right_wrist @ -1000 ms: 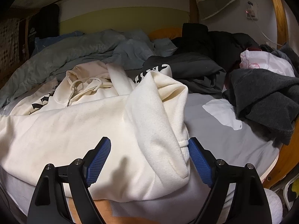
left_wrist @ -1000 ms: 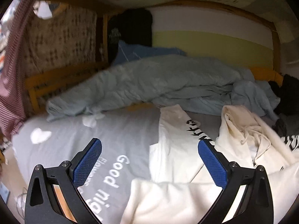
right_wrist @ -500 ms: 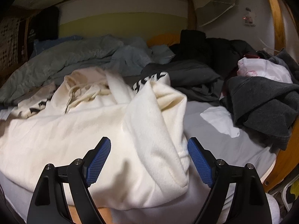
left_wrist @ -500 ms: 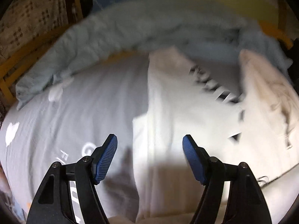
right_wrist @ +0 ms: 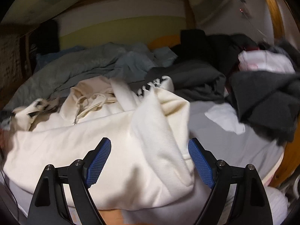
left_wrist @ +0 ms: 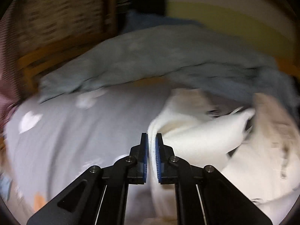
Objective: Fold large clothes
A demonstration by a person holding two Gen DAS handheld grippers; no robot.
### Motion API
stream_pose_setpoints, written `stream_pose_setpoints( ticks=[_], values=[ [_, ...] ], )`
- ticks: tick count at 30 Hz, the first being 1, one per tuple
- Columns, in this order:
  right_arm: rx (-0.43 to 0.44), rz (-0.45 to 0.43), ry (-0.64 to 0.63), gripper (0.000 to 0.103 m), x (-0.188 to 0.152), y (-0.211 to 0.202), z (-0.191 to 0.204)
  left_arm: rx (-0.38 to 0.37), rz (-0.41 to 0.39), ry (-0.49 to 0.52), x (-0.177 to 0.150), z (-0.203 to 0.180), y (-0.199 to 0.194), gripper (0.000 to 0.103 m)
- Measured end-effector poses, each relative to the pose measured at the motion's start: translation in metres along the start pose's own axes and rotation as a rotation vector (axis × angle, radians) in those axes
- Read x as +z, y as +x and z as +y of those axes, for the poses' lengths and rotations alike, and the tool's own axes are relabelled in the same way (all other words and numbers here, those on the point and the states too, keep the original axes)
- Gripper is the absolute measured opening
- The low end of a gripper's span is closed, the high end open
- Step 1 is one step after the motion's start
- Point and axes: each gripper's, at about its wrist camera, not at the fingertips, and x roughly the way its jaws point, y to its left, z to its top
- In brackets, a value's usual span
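From the left wrist we see our left gripper (left_wrist: pixel 151 146) with its jaws pinching a folded edge of the cream hoodie (left_wrist: pixel 202 136), which lies on the grey bed sheet (left_wrist: pixel 78 142). The cloth looks thick, soft and floppy, so it will likely sag and drag away from any single hold.

From the right wrist, our right gripper (right_wrist: pixel 150 161) has its jaws spread over a limp sleeve (right_wrist: pixel 159 131), not touching. We judge the cuff or hem the best hold.

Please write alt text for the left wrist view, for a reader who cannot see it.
The left gripper has its jaws shut on a raised fold of the cream hoodie on a grey bedsheet. A crumpled blue-grey duvet lies behind; the picture is blurred.
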Motion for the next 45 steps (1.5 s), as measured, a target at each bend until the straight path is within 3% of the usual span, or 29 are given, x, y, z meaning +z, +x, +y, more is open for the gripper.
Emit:
stream_pose_setpoints(
  ticks=[1,3,6,8,11,14,16,18,20,23,24,25,26,27,30,33,35,39,42,45],
  values=[
    [-0.004,0.01,0.012,0.086,0.0,0.002,-0.004,0.028,0.029,-0.027,-0.002,0.009,0.006,0.007],
    [0.001,0.025,0.043,0.086,0.0,0.004,-0.009,0.017,0.092,-0.09,-0.006,0.027,0.016,0.006],
    [0.011,0.05,0.062,0.086,0.0,0.008,-0.013,-0.089,0.036,-0.129,-0.004,0.035,-0.002,0.005],
    [0.013,0.085,0.032,0.086,-0.003,0.013,-0.007,-0.193,-0.055,-0.057,-0.003,0.021,-0.029,0.005],
    [-0.025,0.068,-0.041,0.086,-0.007,0.011,0.005,-0.363,-0.168,0.105,-0.006,-0.017,-0.065,0.005],
    [-0.044,0.055,-0.083,0.086,-0.009,0.01,0.012,-0.64,-0.231,0.316,-0.026,-0.057,-0.107,0.005],
    [-0.05,0.056,-0.079,0.086,-0.009,0.011,0.011,-0.692,-0.235,0.46,-0.044,-0.085,-0.128,0.005],
    [-0.049,0.054,-0.063,0.086,-0.008,0.011,0.009,-0.713,-0.169,0.524,-0.067,-0.105,-0.132,0.005],
    [-0.057,0.048,-0.061,0.086,-0.007,0.011,0.009,-0.676,-0.077,0.563,-0.089,-0.12,-0.122,0.005],
    [-0.064,0.026,-0.077,0.086,-0.005,0.008,0.013,-0.55,-0.12,0.594,-0.102,-0.127,-0.122,0.009],
    [-0.063,0.02,-0.081,0.086,-0.005,0.007,0.015,-0.515,-0.166,0.555,-0.095,-0.122,-0.124,0.009],
    [-0.061,0.015,-0.087,0.086,-0.006,0.006,0.016,-0.477,-0.196,0.493,-0.084,-0.114,-0.126,0.019],
    [-0.062,0.012,-0.093,0.086,-0.006,0.006,0.018,-0.444,-0.21,0.439,-0.075,-0.107,-0.126,0.038],
    [-0.067,0.006,-0.102,0.086,-0.006,0.005,0.02,-0.429,-0.215,0.375,-0.066,-0.097,-0.125,0.042],
    [-0.081,-0.006,-0.128,0.086,-0.008,0.004,0.025,-0.394,-0.208,0.242,-0.048,-0.068,-0.113,0.042],
    [-0.086,-0.01,-0.135,0.086,-0.008,0.003,0.029,-0.338,-0.214,0.192,-0.03,-0.048,-0.098,0.042],
    [-0.081,-0.008,-0.117,0.086,-0.007,-0.002,0.031,-0.356,-0.142,0.153,-0.019,-0.044,-0.08,0.045],
    [-0.067,0.034,-0.134,0.086,-0.01,-0.008,0.044,-0.55,0.044,-0.002,-0.023,-0.034,-0.048,0.043],
    [0.008,0.051,-0.164,0.087,0.005,-0.007,0.062,-0.579,0.144,0.025,-0.036,-0.043,-0.039,0.039],
    [0.135,0.036,-0.167,0.086,0.037,-0.008,0.091,-0.573,0.259,-0.017,-0.051,-0.044,-0.022,0.039]
  ],
)
